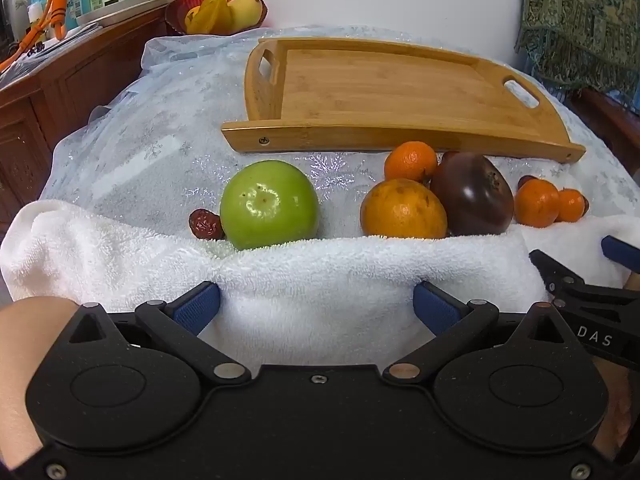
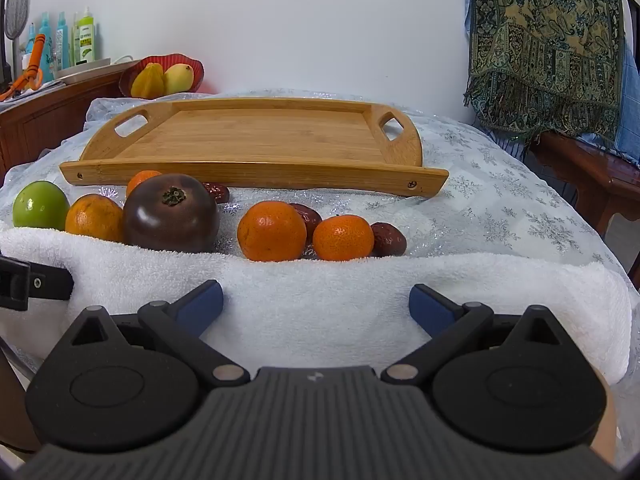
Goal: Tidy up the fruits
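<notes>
Grippers both sitting low in frame, over a white towel [image 2: 320,300]. Left gripper [image 1: 316,300] is standing wide, blue pads [image 1: 198,306] pressing at the towel fold, nothing between them. Right gripper [image 2: 316,300] is likewise gaping wide and holding nothing; its tip is showing at the right edge of the left view.

Fruit is lying in a row just past the towel edge, mid-frame. Left view: green apple [image 1: 269,204] is resting against the towel, a red date [image 1: 205,224] touching its left side. Right of it, well apart, a yellow-orange citrus [image 1: 403,210] is touching a dark tomato [image 1: 474,196], with a mandarin [image 1: 411,161] behind them. Right view: two more mandarins [image 2: 272,230] [image 2: 343,238] are sitting side by side at centre, dates [image 2: 388,239] tucked behind and right of them.

Wooden tray [image 2: 256,142] is lying beyond the fruit, upper centre, bare, on a snowflake cloth [image 2: 500,200].

Red bowl [image 2: 160,74] of yellow fruit is standing far upper left, bottles [image 2: 85,38] beside it.
</notes>
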`<state>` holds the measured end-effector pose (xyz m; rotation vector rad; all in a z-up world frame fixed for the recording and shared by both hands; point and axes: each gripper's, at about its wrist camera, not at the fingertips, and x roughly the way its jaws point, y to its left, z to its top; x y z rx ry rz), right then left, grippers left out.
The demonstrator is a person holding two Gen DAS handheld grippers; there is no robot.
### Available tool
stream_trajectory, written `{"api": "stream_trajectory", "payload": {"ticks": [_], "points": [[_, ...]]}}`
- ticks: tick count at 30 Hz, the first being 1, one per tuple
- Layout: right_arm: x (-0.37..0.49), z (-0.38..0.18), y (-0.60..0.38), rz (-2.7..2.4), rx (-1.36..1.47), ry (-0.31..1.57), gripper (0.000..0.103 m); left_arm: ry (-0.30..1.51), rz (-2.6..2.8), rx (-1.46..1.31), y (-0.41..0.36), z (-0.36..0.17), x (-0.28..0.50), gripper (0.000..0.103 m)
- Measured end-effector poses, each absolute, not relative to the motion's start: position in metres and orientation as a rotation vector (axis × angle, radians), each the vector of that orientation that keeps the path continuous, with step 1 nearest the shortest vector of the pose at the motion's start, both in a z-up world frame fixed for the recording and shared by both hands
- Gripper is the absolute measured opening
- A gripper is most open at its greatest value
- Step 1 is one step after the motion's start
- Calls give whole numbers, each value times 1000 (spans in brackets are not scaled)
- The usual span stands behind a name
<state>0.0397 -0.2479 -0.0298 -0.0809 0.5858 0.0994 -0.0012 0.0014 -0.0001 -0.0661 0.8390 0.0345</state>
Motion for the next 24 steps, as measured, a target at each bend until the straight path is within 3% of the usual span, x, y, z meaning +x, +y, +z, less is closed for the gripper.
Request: {"api": "stream_trajectory", "payload": {"ticks": [24], "points": [[40,-30,-248,100,-80,585,103,859,44,-38,-2,-1,3,103]]}}
